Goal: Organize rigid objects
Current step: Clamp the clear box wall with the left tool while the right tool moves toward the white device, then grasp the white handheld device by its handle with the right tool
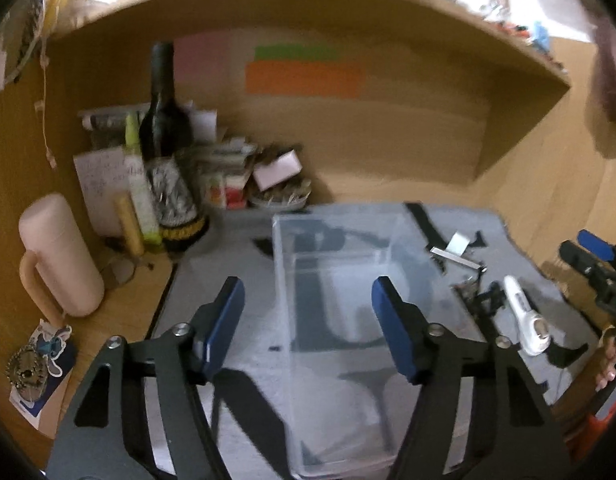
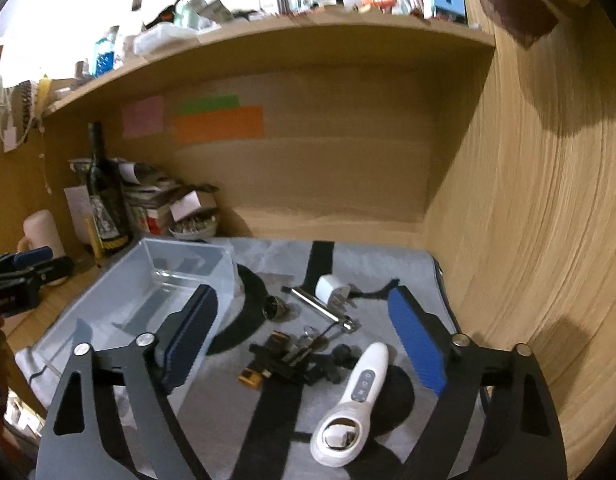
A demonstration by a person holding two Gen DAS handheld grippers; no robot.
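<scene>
A clear plastic bin (image 1: pixel 340 320) (image 2: pixel 148 300) stands empty on the grey mat. My left gripper (image 1: pixel 308 312) is open and empty, held above the bin's near left side. To the bin's right lie a white handheld device (image 2: pixel 354 396) (image 1: pixel 524 320), a black bracket with orange parts (image 2: pixel 292 364), a metal rod (image 2: pixel 320 306), a white charger plug (image 2: pixel 330 286) and a small dark cup (image 2: pixel 274 306). My right gripper (image 2: pixel 304 336) is open and empty, above these loose items. It also shows at the right edge of the left wrist view (image 1: pixel 596 264).
A dark wine bottle (image 1: pixel 166 152) (image 2: pixel 104 200), a pink mug (image 1: pixel 58 256), papers and small boxes (image 1: pixel 236 172) crowd the back left corner. A wooden wall (image 2: pixel 528 200) stands close on the right. A shelf (image 2: pixel 268 36) overhangs the desk.
</scene>
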